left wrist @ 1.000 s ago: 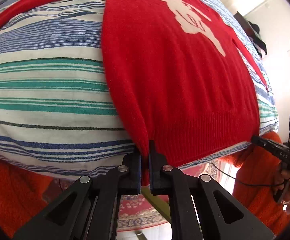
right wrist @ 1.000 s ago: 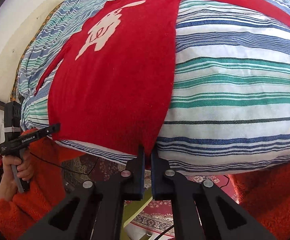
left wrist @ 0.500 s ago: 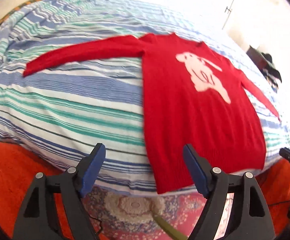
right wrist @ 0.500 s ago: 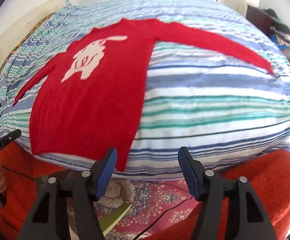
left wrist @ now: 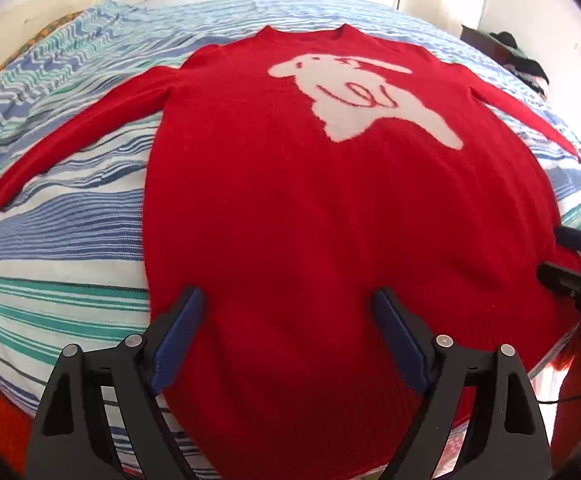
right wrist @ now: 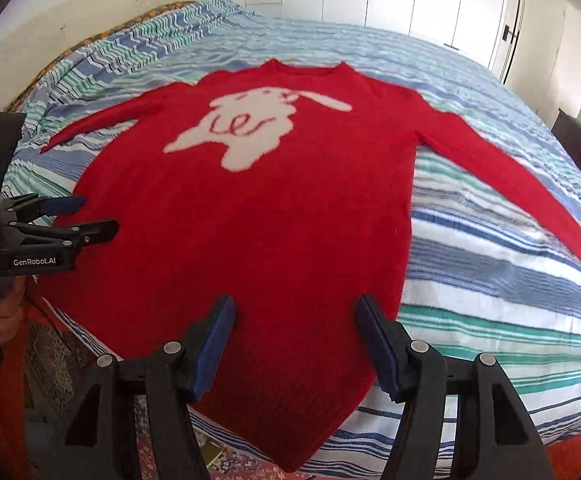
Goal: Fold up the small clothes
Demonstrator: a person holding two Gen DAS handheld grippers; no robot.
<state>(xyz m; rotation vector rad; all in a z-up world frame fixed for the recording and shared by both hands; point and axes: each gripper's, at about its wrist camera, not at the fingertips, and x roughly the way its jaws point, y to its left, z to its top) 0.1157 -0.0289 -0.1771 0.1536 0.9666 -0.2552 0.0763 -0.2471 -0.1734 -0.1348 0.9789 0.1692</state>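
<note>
Over the striped bedspread point(left wrist: 70, 240) we hold left gripper point(left wrist: 286, 328) and right gripper point(right wrist: 294, 334) spread apart above the flat red sweater's point(right wrist: 270, 220) hem, sleeves outstretched.

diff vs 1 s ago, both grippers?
Both let go: the left gripper and right gripper, each shut on a hem corner of the red sweater then, now stand open above it. The sweater stays flat on the striped bedspread, sleeves spread.
</note>
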